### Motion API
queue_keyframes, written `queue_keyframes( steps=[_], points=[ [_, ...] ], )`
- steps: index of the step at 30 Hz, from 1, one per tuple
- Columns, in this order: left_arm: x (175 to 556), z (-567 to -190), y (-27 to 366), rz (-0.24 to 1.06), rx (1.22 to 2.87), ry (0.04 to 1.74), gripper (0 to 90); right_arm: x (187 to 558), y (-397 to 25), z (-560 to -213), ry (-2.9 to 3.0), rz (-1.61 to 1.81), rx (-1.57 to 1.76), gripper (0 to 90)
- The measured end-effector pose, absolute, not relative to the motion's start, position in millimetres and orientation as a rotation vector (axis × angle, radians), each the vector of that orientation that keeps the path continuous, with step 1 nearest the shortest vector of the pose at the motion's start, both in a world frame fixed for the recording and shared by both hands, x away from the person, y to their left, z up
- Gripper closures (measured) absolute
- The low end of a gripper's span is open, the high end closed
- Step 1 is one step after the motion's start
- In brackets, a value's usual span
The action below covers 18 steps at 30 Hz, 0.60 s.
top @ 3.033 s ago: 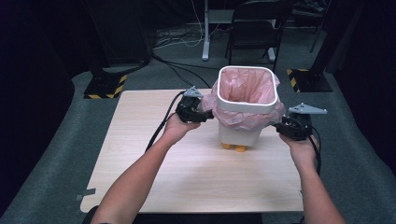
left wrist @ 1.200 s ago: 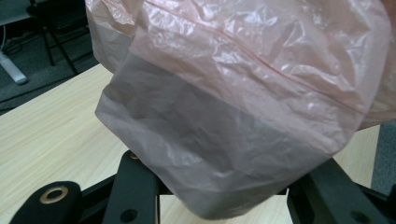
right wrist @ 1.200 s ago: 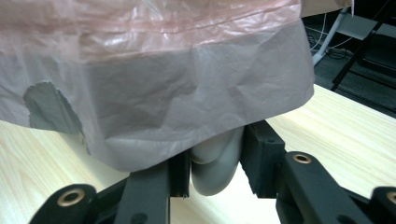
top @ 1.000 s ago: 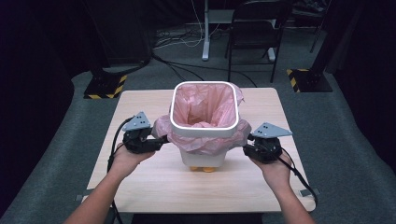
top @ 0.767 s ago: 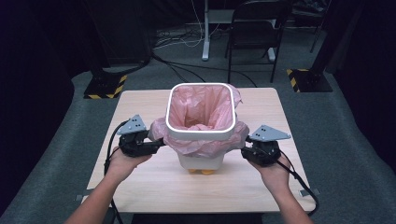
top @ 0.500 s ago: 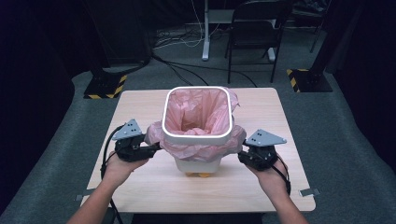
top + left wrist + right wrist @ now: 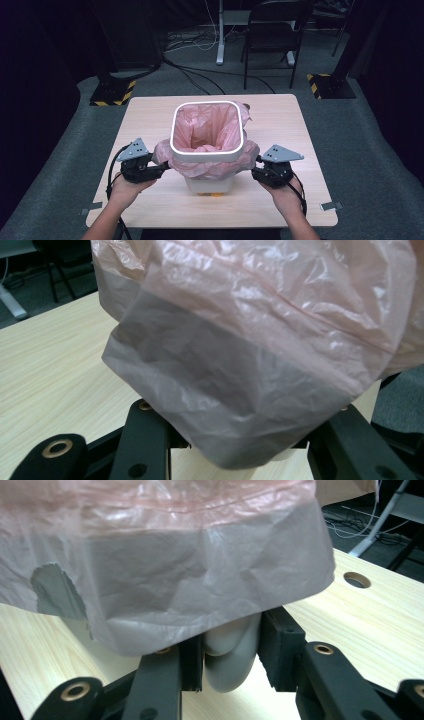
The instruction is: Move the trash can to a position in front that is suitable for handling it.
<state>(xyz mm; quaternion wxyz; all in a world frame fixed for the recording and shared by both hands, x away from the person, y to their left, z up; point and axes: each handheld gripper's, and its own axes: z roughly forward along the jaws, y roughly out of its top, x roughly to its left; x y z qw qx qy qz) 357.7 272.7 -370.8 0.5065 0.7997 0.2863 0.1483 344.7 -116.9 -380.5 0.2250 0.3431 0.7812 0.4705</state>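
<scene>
Right gripper point(image 7: 227, 677) fingers pinch the bin's point(image 7: 207, 150) bag-draped point(image 7: 165, 545) edge.

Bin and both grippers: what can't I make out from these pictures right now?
- Left gripper, left gripper view: the pink bag drapes over the gap between the jaws, hiding any grip.
- Bin bottom, high view: bag folds cover it.
- Orange thing under the bin, high view: too small to identify.
- Right gripper, right gripper view: bag hides the jaw tips.

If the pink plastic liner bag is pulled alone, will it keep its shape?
Probably not. The thin pink plastic liner bag looks crinkled and sags over the white bin's rim, so it is likely floppy. It is translucent in both gripper views, so perhaps light and easily torn.
</scene>
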Motion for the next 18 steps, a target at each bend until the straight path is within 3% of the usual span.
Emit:
queue_keyframes(
  steps=[18],
  points=[
    [348.2,-378.8,276.5,0.356,1.903,0.68,58.0,337.7,-120.6,-387.1,2.142,1.374,0.946,64.2]
  ],
)
